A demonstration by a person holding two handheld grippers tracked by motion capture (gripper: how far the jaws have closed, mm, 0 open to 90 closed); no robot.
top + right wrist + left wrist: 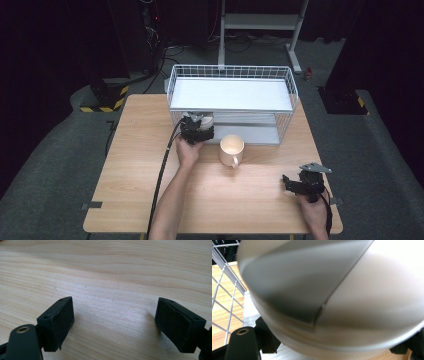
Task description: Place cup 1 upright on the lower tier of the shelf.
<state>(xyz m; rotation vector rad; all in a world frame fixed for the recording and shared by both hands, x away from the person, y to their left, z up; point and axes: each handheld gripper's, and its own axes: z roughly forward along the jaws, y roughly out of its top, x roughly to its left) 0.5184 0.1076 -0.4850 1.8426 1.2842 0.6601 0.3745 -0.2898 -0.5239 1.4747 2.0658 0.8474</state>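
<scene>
Filling most of the left gripper view, a pale round cup sits right against the lens, blurred, with black jaw pads showing at the lower left and lower right of that frame, one on each side of it. I read that as my left gripper closed on the cup. In the high view that gripper sits just left of centre, at the front of the white wire basket, and the grey-white object peeks out above it at the mouth of the basket's lower shelf.

My right gripper has its jaws wide apart with nothing between them, just bare wooden table. In the high view it rests at the lower right, well apart from everything.

A second, cream mug stands upright in the middle of the frame, handle turned toward the bottom edge. It lies up and to the left of the right gripper, and just right of my left hand. I judge the left hand much nearer, but it's occupied, so the free right one would have to travel.
</scene>
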